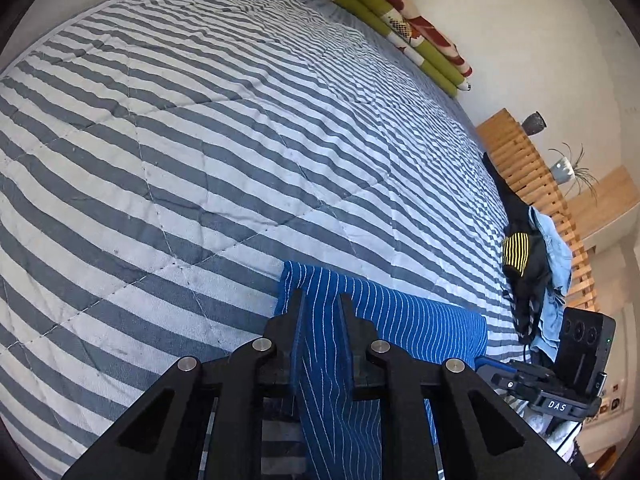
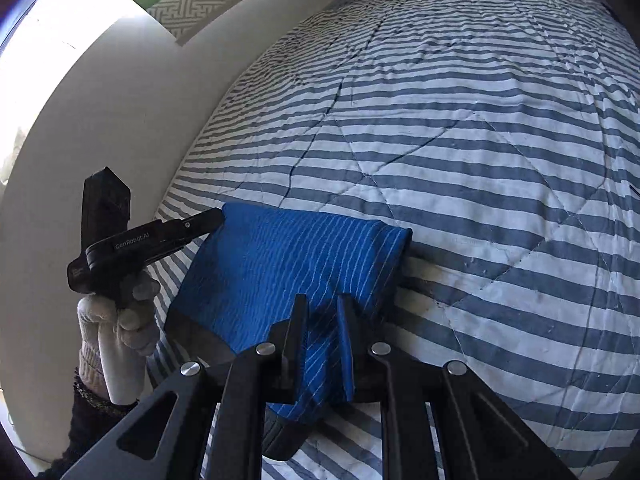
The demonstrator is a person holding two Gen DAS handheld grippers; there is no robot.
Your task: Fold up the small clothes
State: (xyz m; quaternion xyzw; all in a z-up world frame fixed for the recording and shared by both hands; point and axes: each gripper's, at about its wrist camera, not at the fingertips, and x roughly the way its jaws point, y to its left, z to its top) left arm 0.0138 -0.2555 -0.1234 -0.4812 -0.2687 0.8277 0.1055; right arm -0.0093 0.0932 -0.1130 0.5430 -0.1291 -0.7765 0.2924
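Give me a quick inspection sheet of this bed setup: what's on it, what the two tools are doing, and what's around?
Surface: striped quilt covering a bed, lightly wrinkled.
Job's things: blue striped garment, one end lying on the quilt, the near end lifted by both tools.
Clutter: pile of clothes, black, yellow-striped and pale blue, at the bed's edge.
Grippers: left tool shut on the garment; right tool shut on it too; a gloved hand holds the left one.
Cables: nothing seen.
Surroundings: green and red rolled bedding, wooden slatted furniture with a pot and a plant, white wall.
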